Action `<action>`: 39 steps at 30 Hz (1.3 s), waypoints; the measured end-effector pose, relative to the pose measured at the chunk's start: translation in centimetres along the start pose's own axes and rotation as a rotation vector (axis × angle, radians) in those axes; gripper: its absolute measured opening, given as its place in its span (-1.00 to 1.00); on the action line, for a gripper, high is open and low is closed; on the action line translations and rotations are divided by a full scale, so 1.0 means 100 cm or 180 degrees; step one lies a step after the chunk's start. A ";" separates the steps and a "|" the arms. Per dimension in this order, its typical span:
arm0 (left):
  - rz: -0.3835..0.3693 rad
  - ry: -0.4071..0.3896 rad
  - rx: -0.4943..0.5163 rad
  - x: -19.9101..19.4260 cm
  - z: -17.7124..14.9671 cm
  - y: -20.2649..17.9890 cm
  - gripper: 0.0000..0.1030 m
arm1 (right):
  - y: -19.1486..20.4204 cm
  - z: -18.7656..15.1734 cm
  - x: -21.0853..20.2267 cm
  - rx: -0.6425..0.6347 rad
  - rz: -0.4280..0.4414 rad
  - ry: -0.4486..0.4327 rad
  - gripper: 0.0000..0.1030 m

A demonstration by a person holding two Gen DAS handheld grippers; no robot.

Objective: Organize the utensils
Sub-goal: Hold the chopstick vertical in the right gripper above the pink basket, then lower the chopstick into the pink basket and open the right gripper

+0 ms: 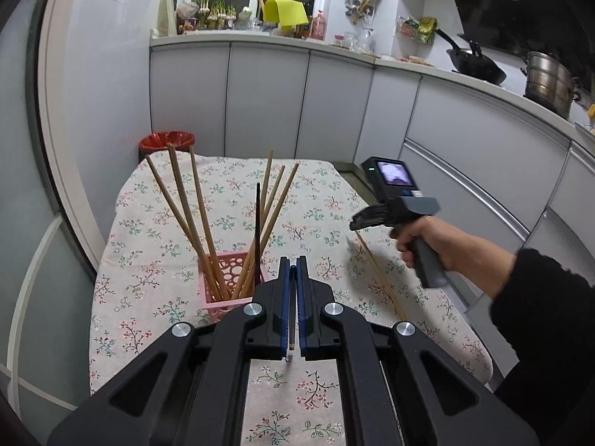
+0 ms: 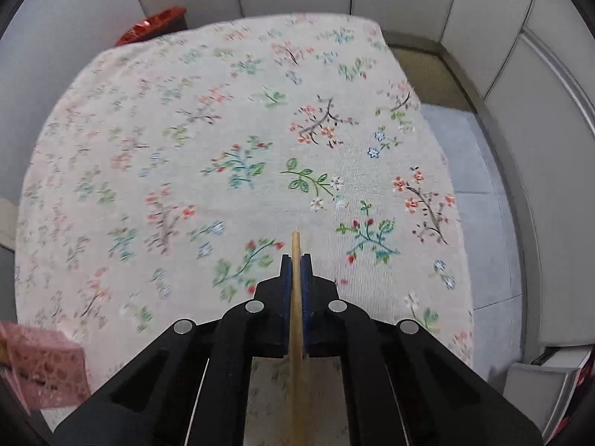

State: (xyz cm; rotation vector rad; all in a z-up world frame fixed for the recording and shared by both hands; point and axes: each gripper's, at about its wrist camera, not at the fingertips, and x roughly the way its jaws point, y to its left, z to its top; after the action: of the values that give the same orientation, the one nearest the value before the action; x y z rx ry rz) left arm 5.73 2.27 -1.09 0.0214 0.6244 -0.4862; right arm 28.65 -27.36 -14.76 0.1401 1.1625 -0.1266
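A pink perforated holder [image 1: 227, 290] stands on the floral tablecloth [image 1: 319, 200] and holds several wooden chopsticks [image 1: 186, 208] leaning out, plus one dark chopstick [image 1: 257, 230]. My left gripper [image 1: 293, 271] is just right of the holder, shut on a thin wooden chopstick [image 1: 292, 338] that runs between its pads. My right gripper [image 2: 296, 260], also in the left wrist view [image 1: 366, 219], is shut on a pale wooden chopstick [image 2: 296, 297] and holds it above the cloth, its long end trailing down [image 1: 379, 275]. The holder's corner [image 2: 44, 368] shows at lower left in the right wrist view.
A red-lined bin [image 1: 167, 140] stands past the table's far left corner. Grey cabinets [image 1: 267, 104] run behind and to the right, with a wok [image 1: 476, 65] and steel pot [image 1: 550, 83] on the counter. The table's right edge [image 2: 452, 186] drops to a tiled floor.
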 end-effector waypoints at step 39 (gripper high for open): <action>0.0513 -0.0071 -0.0375 0.035 0.056 0.046 -0.83 | 0.057 -0.099 -0.280 -0.0383 0.0995 -0.1928 -0.93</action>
State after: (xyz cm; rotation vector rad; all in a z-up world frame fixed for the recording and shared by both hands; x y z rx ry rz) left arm 13.31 3.95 0.93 -0.0450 0.6231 -0.2930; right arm 9.73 -19.22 7.42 0.1611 0.5320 0.1703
